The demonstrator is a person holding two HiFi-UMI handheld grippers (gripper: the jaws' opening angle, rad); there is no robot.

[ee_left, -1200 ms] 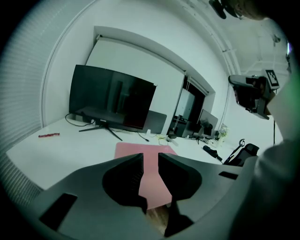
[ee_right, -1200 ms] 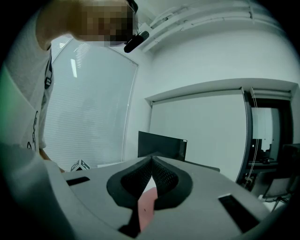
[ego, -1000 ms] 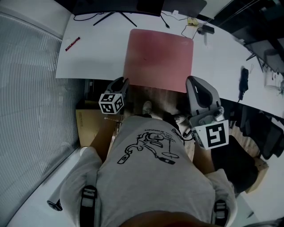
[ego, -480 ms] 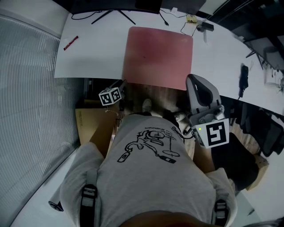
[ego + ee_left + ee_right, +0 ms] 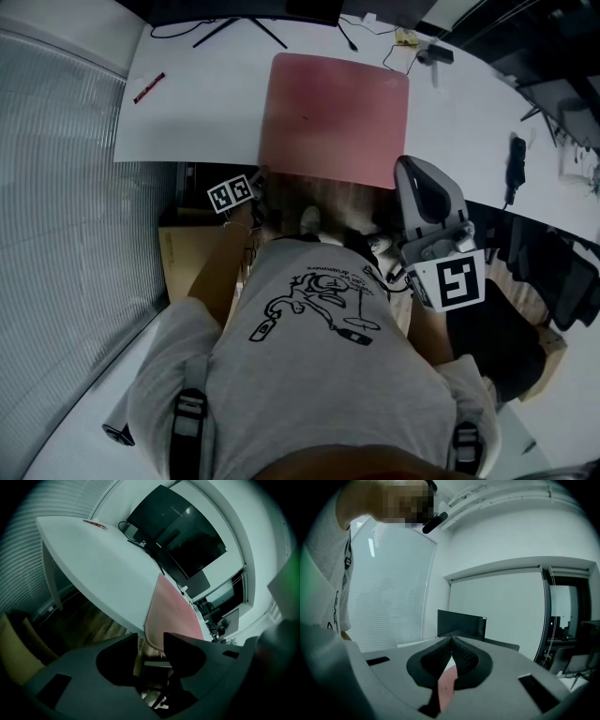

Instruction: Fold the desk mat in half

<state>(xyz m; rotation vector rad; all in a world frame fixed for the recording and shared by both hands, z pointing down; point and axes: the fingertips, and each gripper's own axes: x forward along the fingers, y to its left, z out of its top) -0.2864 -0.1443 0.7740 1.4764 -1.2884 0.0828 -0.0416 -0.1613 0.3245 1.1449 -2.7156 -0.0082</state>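
**Left tool wide open, right tool closed**

The person stands bent forward over the near edge of the desk, a tool in each hand. The left tool (image 5: 150, 639) is angled downward below the desk edge, its marker cube (image 5: 232, 194) facing up, with the bare left forearm (image 5: 217, 258) reaching forward to it. Its jaws have just been opening and stand wide apart. The near corner of the desk mat (image 5: 174, 616) shows in the gap, and neither pad presses on it. The right tool (image 5: 451, 638) is held nearly level, its jaws closed tip to tip on nothing.
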